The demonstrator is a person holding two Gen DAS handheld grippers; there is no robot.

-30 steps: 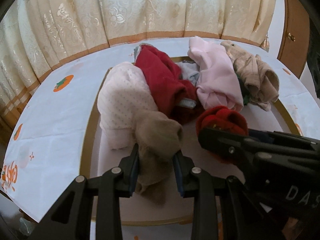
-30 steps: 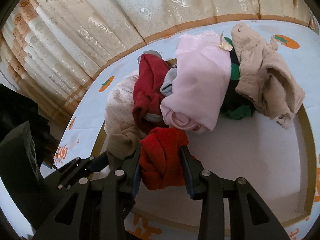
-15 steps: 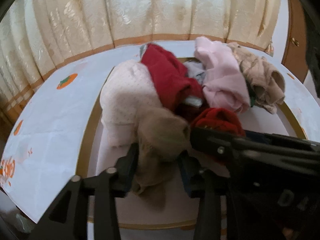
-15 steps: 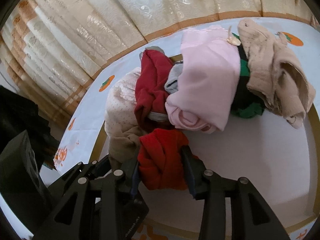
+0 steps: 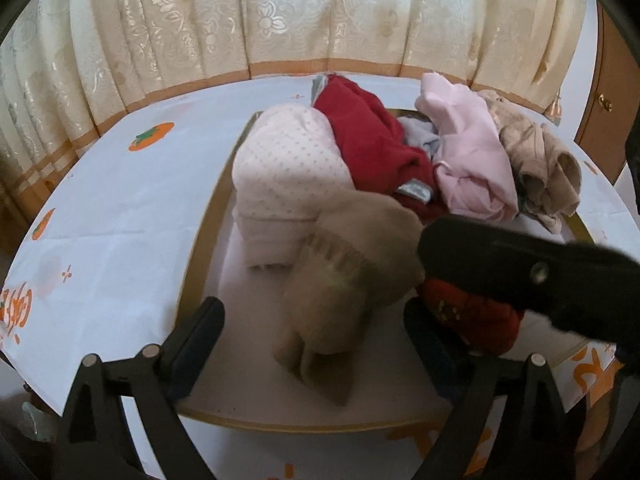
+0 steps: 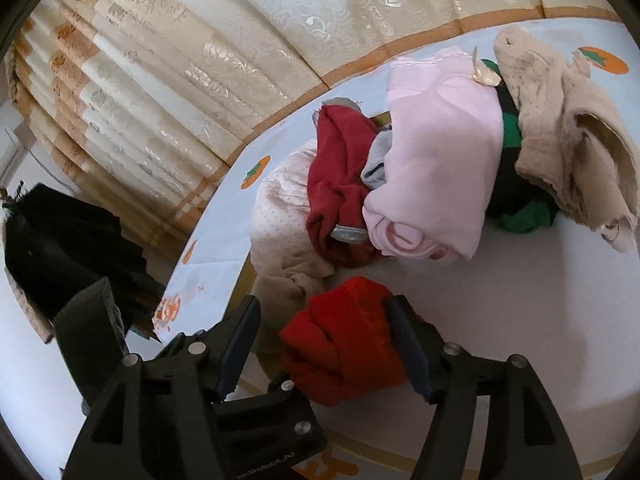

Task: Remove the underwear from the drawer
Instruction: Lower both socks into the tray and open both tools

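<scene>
Tan underwear (image 5: 344, 280) lies loose between my left fingers (image 5: 200, 328) — they have just been spreading and now stand wide, clear of the cloth. My right fingers (image 6: 404, 344) have been parting too; the red underwear (image 6: 344, 340) sits between them, brushing the right one, a gap at the left — released. Both pieces rest on the white tray (image 5: 208, 216) on the table (image 5: 120, 216), beside the heap: dotted cream, dark red, pink, beige. Curtains (image 5: 280, 20) hang behind.
</scene>
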